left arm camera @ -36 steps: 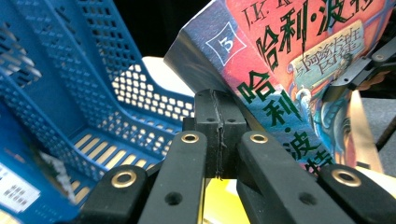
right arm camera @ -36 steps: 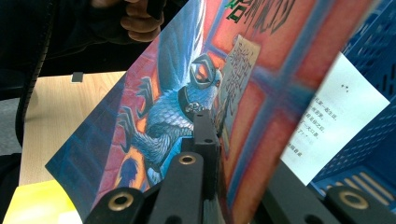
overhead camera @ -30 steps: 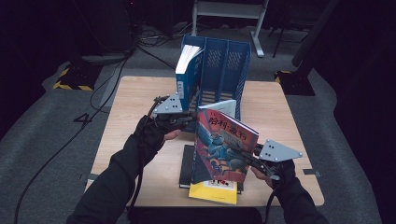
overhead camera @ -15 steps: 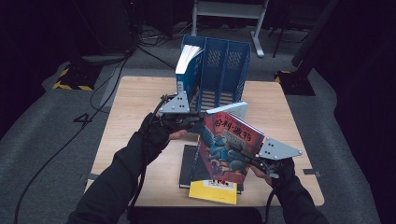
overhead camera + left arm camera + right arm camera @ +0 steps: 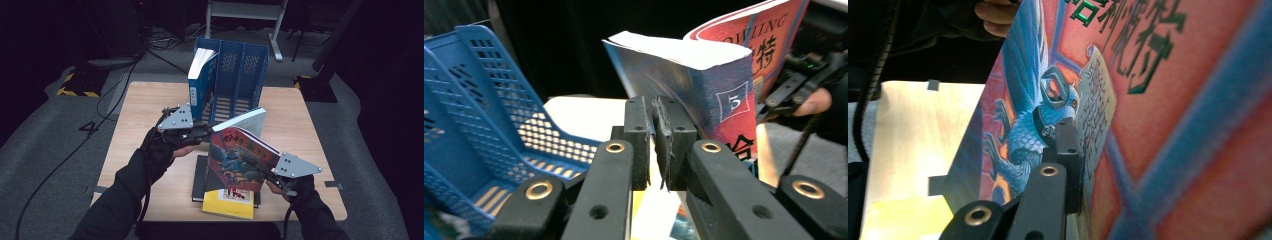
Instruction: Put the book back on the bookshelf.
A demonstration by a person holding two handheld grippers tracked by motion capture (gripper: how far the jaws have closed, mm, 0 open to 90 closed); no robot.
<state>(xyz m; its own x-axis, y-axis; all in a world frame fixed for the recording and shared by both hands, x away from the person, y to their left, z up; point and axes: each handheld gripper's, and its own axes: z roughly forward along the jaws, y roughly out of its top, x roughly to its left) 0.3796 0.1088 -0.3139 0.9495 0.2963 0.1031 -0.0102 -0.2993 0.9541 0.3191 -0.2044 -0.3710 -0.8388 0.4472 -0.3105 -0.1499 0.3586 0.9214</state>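
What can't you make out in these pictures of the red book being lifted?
- Right gripper, right gripper view: its far jaw is behind the red book's cover.
- Dark book, high view: the red book covers most of it, so its title is unreadable.
- Yellow book, high view: partly covered, print too small.
- Left gripper, left gripper view: whether the pads pinch the red book is unclear.

Four books: one red illustrated paperback (image 5: 239,160), one blue-spined (image 5: 199,82), one black (image 5: 199,177), one yellow (image 5: 227,204). One blue perforated plastic file rack (image 5: 245,70). One wooden table (image 5: 145,120).
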